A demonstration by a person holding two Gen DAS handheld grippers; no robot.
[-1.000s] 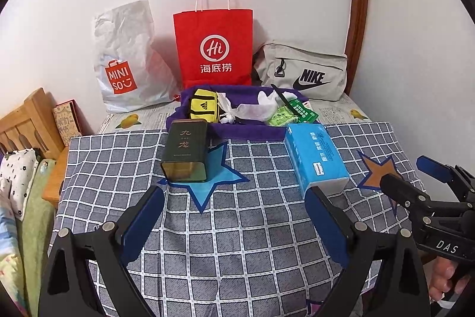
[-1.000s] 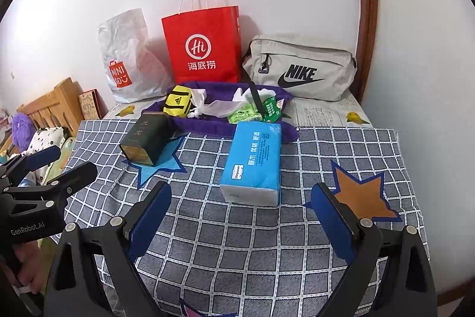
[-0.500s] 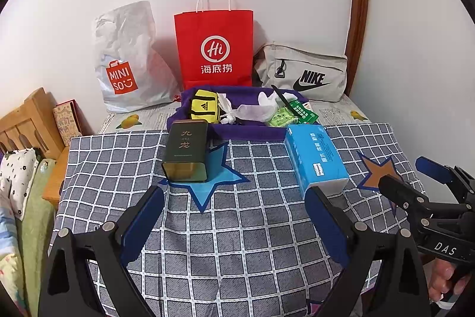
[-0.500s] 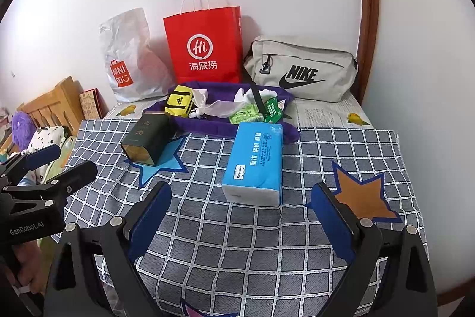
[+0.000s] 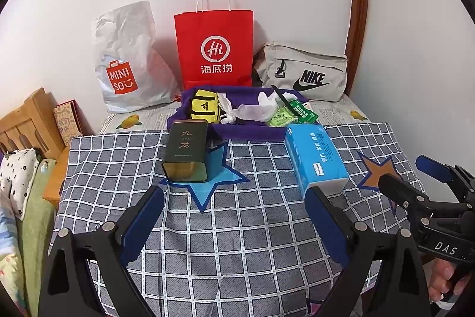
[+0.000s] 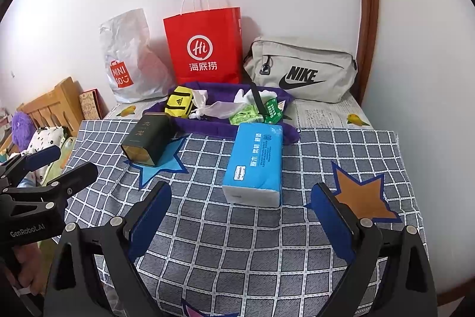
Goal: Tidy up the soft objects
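Two views show us the same desk. From the left wrist, our left tongs (image 5: 234, 216) are spread wide and hold nothing above the checked cloth (image 5: 237, 242). Ahead and slightly left of them lies the dark green tin (image 5: 185, 152), on its side on a blue star. Ahead and to their right lies the blue tissue pack (image 5: 316, 158), with its near end just past the right finger. Beyond both sits the purple tray (image 5: 246, 132) with the yellow pouch (image 5: 203, 107) and small packets in it. The right tongs (image 5: 412, 174) show at the right edge, parted and empty.

From the right wrist, our right tongs (image 6: 240, 216) are also released, and the tissue pack (image 6: 255, 164) lies straight ahead between their fingers' lines, well short of contact. The tin (image 6: 148, 140) is off to the left, and the left tongs (image 6: 59, 162) hang lower left.

We judge the pack the likely next pick. It is soft, so a squeeze near one end could let it sag or slip. A low approach could snag and drag the cloth, shifting the tin.
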